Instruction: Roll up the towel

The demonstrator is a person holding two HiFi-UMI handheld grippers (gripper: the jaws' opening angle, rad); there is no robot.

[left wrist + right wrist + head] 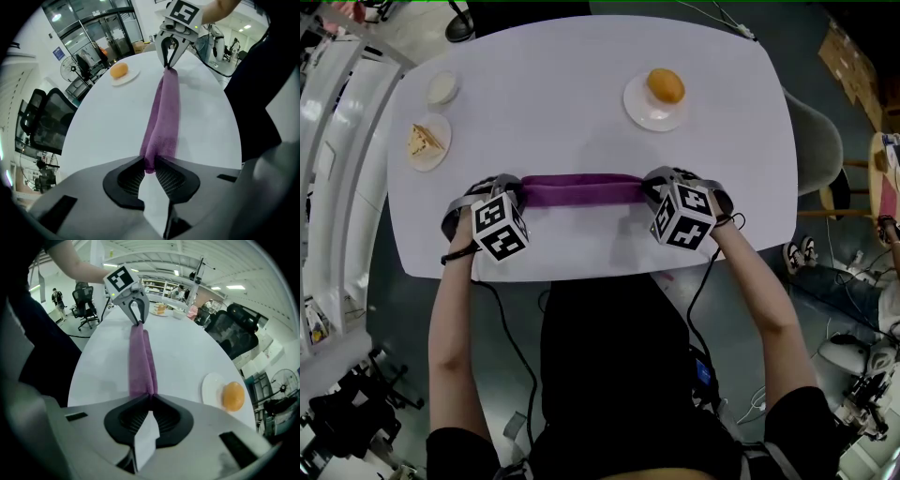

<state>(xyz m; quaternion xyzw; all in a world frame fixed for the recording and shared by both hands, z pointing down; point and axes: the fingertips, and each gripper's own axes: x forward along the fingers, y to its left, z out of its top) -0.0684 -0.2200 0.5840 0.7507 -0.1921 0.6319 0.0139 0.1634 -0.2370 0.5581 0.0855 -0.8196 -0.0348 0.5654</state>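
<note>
Though well beyond towel [581, 190], orange [666, 85], bowl [442, 88].

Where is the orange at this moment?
In the head view, the orange sits on a white plate on the far side of the table, right of centre, beyond the right gripper that pinches the purple towel.

Towel [581, 190] ends hidden under left claw [521, 191] and right claw [645, 191]; food [422, 140] on side plate [432, 162] too small to name.

White table [581, 56]; orange [666, 85] on a plate [639, 113]; sandwich [423, 141] on another plate [437, 157]; small bowl [442, 88] near it.
</note>
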